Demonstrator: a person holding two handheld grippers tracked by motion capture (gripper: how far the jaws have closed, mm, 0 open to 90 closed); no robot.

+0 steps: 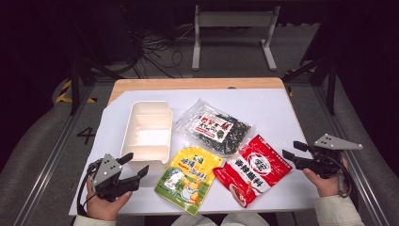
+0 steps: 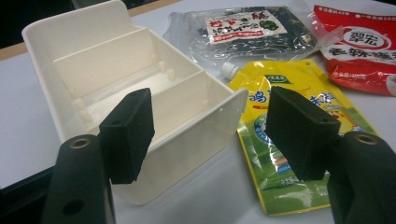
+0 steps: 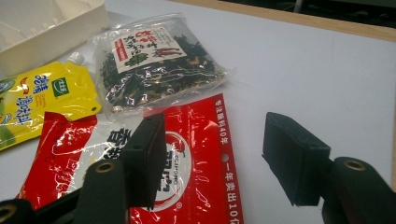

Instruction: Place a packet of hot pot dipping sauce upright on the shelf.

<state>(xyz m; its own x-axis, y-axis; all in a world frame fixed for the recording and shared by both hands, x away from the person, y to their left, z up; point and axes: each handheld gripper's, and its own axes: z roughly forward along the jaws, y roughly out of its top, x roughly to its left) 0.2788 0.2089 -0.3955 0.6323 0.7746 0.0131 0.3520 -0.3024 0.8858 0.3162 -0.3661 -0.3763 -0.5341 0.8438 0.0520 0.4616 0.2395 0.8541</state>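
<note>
A: White plastic, the divided box (image 1: 149,133) is the landmark. The yellow spout pouch (image 1: 189,178) lies just beside its near corner, the red packet (image 1: 252,168) further to that side, the clear bag of dark dried greens (image 1: 218,127) behind them.

B: And the grippers?

A: The left gripper (image 1: 134,165) hovers at the box's near end, jaws apart, holding nothing. The right gripper (image 1: 290,151) is near the red packet, also apart and empty.

B: What may go wrong?

A: I think the glossy packets can slide on the tabletop (image 1: 277,113), and the jaws may pinch only a film edge. The box can also shift.

B: Any readable writing?

A: Chinese characters, too small for me; the red packet shows "40".
</note>
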